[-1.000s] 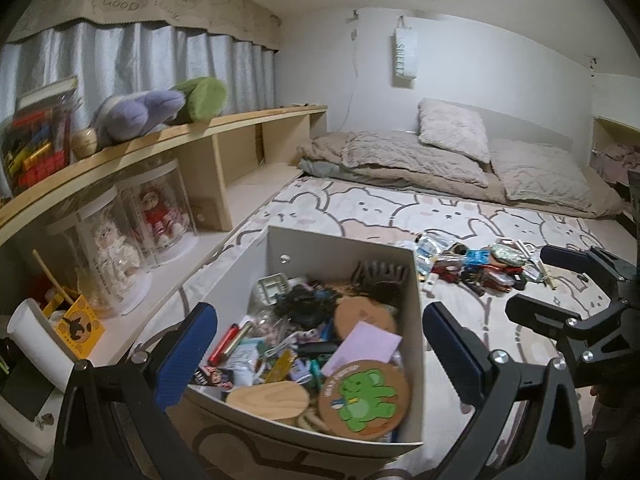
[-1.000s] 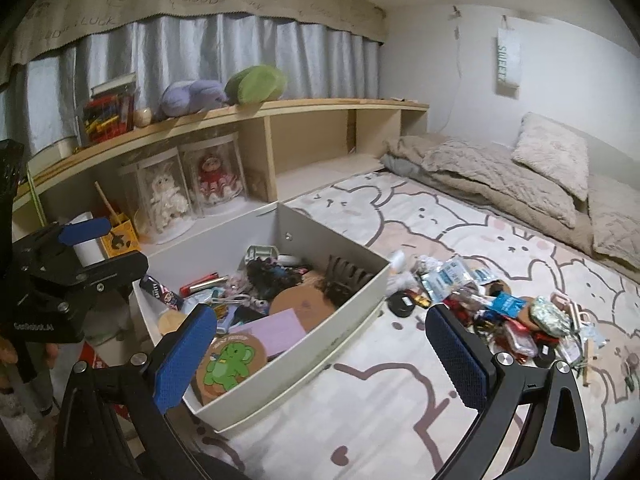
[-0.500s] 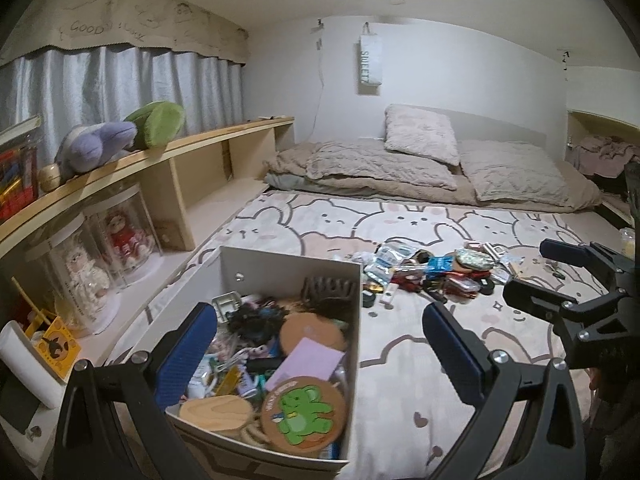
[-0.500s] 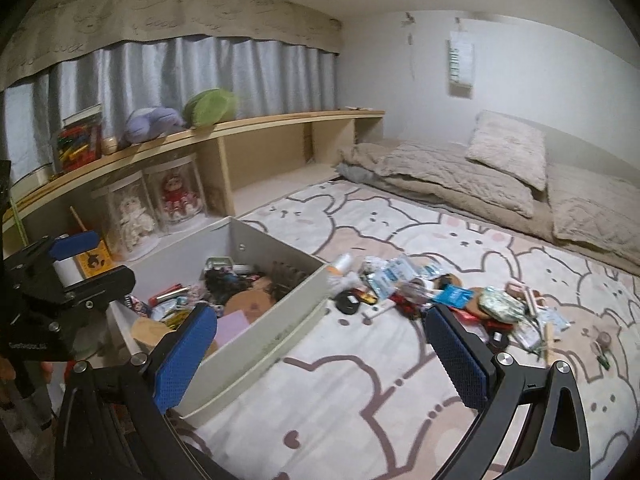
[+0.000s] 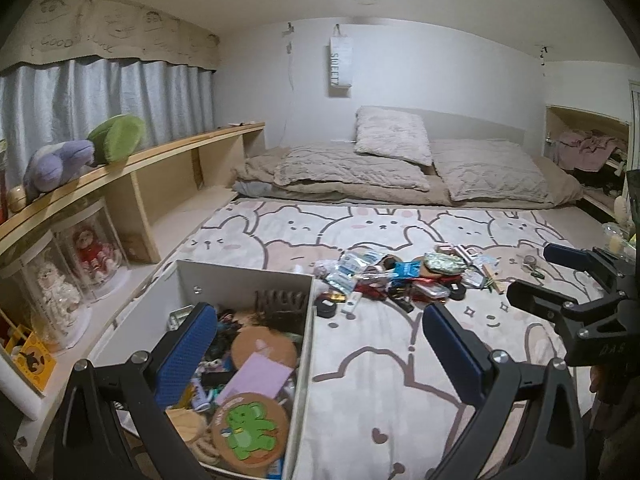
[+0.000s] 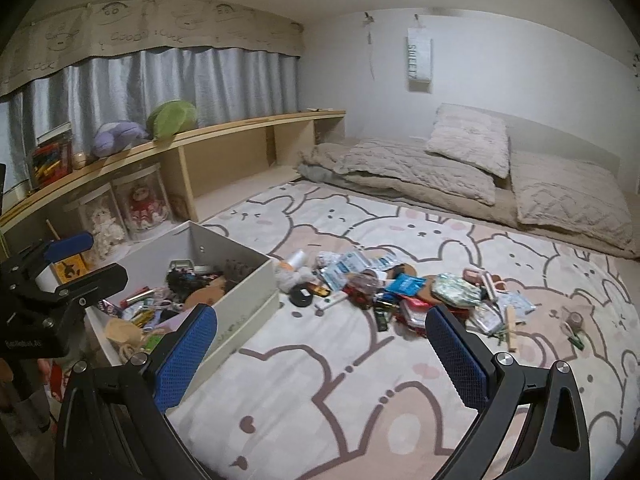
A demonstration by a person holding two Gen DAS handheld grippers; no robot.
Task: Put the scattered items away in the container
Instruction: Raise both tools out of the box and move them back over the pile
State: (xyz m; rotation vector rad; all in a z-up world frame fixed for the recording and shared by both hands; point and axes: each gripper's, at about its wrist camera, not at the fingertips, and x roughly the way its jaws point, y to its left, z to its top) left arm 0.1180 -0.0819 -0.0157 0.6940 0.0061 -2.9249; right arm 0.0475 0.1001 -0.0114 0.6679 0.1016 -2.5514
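A white box point(image 5: 248, 276) point(image 6: 240, 254) stands on the bunny-print rug, holding a green-bear coaster point(image 5: 250, 426), a lilac card point(image 5: 260, 374), a dark claw clip point(image 5: 282, 300) and several small items. A scattered pile point(image 5: 400, 278) point(image 6: 404, 292) of packets, a black round case point(image 6: 301, 295) and sticks lies right of the box. My left gripper point(image 5: 320, 348) hovers open over the box's right wall, empty. My right gripper point(image 6: 322, 350) hangs open above bare rug, short of the pile, empty. Each gripper shows in the other's view: the right gripper point(image 5: 560, 276), the left gripper point(image 6: 76, 260).
A long wooden shelf point(image 5: 160, 160) runs along the left with plush toys point(image 5: 80, 152) on top and doll jars point(image 5: 88, 256) below. Bedding and pillows point(image 5: 400, 164) lie at the far end of the rug point(image 6: 360, 400). A cluttered nook point(image 5: 588, 148) sits at the far right.
Both grippers have pulled back and swung right; the box slid toward the lower left of each view and the pile came nearer the centre. Both stayed open and empty.
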